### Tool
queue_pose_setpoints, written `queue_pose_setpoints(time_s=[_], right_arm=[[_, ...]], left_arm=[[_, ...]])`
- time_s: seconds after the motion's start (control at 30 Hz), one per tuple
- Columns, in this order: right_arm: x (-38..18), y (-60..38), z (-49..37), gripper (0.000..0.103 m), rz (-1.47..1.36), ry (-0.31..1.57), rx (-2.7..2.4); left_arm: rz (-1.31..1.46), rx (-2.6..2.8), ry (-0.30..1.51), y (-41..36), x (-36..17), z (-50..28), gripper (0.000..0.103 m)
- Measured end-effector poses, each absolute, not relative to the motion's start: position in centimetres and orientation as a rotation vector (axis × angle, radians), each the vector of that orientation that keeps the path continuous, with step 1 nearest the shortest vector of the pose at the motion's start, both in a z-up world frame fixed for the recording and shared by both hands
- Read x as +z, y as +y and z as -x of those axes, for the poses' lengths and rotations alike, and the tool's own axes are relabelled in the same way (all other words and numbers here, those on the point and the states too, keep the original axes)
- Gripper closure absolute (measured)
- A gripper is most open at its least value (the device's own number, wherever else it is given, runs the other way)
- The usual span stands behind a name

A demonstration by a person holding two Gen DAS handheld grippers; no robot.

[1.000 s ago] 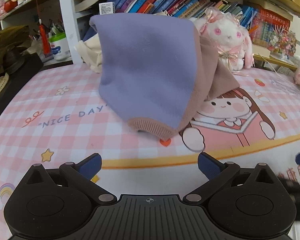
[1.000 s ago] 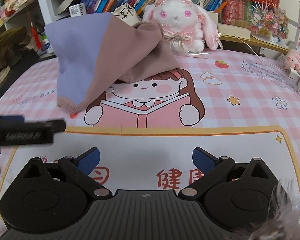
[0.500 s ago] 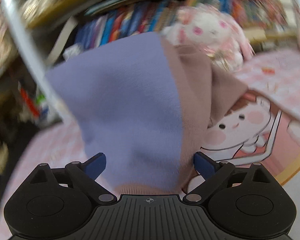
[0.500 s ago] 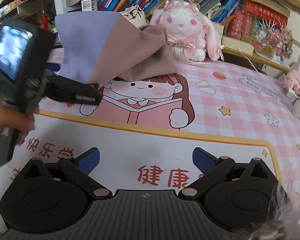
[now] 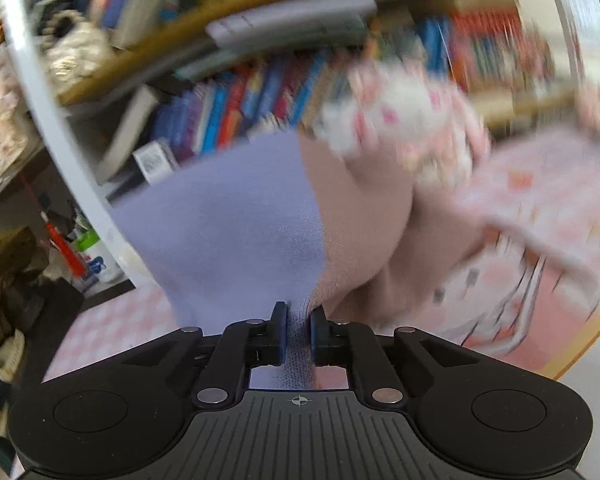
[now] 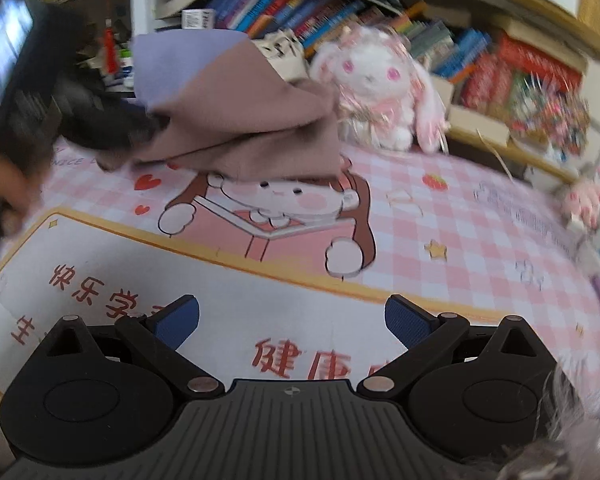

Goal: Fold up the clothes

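The garment point(image 5: 236, 232) is clamped at its hem by the left tongs point(image 5: 299, 330) — presumably for spreading; the right tongs point(image 6: 292, 320) are held apart above the surface point(image 6: 480, 248).

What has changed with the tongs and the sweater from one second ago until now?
The left tongs moved forward to the purple and brown sweater and shut on its lower hem, which is now pulled up off the pink mat. The right tongs stayed open and empty above the mat; the plush rabbit did not move.
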State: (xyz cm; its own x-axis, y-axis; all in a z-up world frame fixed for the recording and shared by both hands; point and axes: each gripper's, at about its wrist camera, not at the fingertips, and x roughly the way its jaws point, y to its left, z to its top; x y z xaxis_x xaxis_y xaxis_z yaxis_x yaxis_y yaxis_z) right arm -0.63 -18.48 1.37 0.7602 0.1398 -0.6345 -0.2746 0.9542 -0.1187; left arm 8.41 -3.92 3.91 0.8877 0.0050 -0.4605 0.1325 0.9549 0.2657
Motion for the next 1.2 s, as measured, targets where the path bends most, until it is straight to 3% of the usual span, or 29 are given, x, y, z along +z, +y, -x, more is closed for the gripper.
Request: queue_pose_setpoints(time_s=[0.23,0.5,0.53,0.57,0.6,0.63,0.67,0.77,0.8,0.83,1.2], right_arm=[[2.4,-16.9,0.5,0.002,0.378,0.52,0.351],[3.3,-12.7,0.6,0.005,0.511,0.35,0.593],[3.4,-12.3,0.7,0.019,0.511,0.345,0.636],[3.5,-11.9,0.8,0.049,0.51,0.348,0.679],[3.6,-11.6,0.9,0.066,0.505,0.366,0.721],[3.7,-11.3,1.0,0.092,0.496,0.388,0.762],[3.7,-11.1,1.0,0.098,0.479,0.419,0.8],[4.1,-11.3,1.5,0.101,0.4,0.461,0.889],[4.3,-11.5,1.5,0.101,0.379,0.463,0.887],[4.6,-11.8,1.2,0.101,0.352,0.465,0.864],[6.1,-15.5,-1.3,0.1,0.199,0.556,0.678]], left_arm=[[-0.073,-0.121,0.315,-2.1,11.6,-1.8,0.094],[0.093,-0.134,0.277,0.1,13.7,3.7,0.094],[0.113,-0.128,0.277,0.5,13.7,4.3,0.094],[0.138,-0.107,0.278,1.2,13.7,4.6,0.094],[0.165,-0.084,0.278,2.0,13.7,5.0,0.094],[0.187,-0.073,0.276,2.6,13.7,4.9,0.094],[0.208,-0.063,0.274,3.3,13.8,4.8,0.094],[0.272,-0.034,0.266,5.2,13.9,4.4,0.095],[0.293,-0.025,0.263,5.9,14.0,4.2,0.102],[0.294,-0.04,0.259,6.1,14.1,3.9,0.103],[0.228,-0.171,0.352,5.1,12.7,-3.4,0.103]])
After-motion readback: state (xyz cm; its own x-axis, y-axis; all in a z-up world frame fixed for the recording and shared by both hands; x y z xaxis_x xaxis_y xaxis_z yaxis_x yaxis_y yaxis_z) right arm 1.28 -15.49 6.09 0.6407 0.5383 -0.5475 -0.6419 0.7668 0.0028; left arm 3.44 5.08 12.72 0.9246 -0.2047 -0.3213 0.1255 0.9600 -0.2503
